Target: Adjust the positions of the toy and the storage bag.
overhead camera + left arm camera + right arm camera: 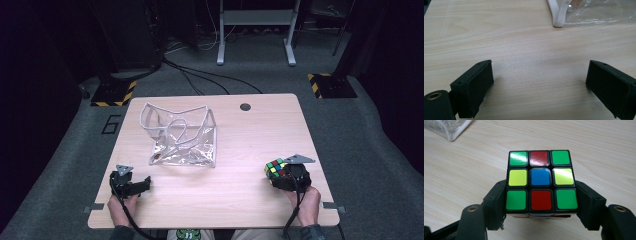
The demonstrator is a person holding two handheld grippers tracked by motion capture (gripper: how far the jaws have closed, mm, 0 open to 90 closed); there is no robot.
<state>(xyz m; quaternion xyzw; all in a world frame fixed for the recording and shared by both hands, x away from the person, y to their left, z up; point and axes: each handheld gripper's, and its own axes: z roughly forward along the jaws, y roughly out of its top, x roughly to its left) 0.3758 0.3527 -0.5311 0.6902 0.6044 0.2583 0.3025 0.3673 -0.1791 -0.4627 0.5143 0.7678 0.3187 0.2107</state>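
Jaws of the right gripper (541, 207) are clamping the cube (541, 181), with the clear bag (182, 136) lying toward the frame's upper left; left gripper (539, 87) jaws are standing apart.

Clear bag (182, 137) mid-table (250, 150), puzzle cube (276, 169) at front right — between right gripper (280, 175) fingers, left gripper (142, 184) front left.

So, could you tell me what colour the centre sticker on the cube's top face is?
Blue, clearest in the right gripper view: cube.

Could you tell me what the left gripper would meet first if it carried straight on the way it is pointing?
Probably bare table first; further along, the clear bag's white-trimmed corner lies slightly right of centre, so the open left gripper might clip it. Depth is uncertain.
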